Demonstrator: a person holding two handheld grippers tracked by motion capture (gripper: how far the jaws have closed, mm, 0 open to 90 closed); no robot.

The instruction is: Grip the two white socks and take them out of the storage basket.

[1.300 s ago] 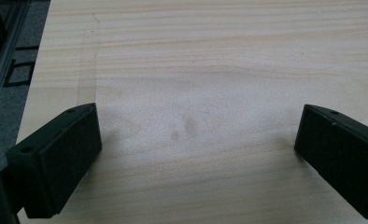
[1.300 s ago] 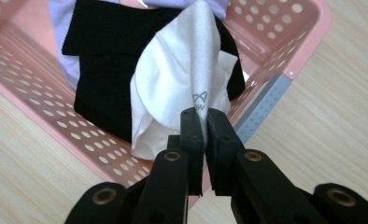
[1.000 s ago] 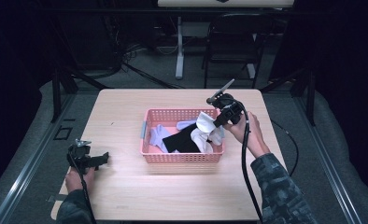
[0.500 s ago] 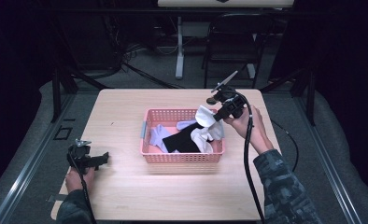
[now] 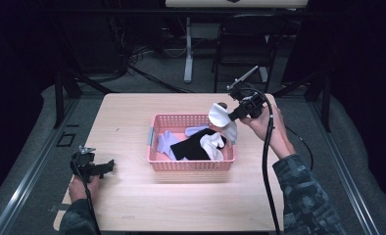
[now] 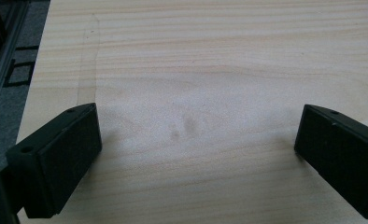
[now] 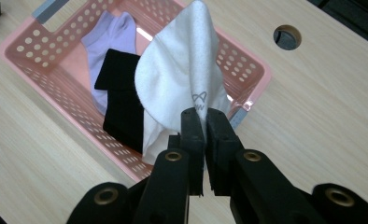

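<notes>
Right gripper (image 7: pixel 204 122) clamped on white sock (image 7: pixel 182 79), lifted over pink basket (image 7: pixel 28 44) 3 o'clock rim. Light, limp, drapes; pinch near edge suits. Left gripper (image 6: pixel 196 140) jaws apart, idle.

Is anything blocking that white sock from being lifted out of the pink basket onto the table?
Nothing visible does. The right gripper is shut on the white sock, which already hangs above the pink basket, over its far right corner. The bare table lies just beyond that corner.
</notes>
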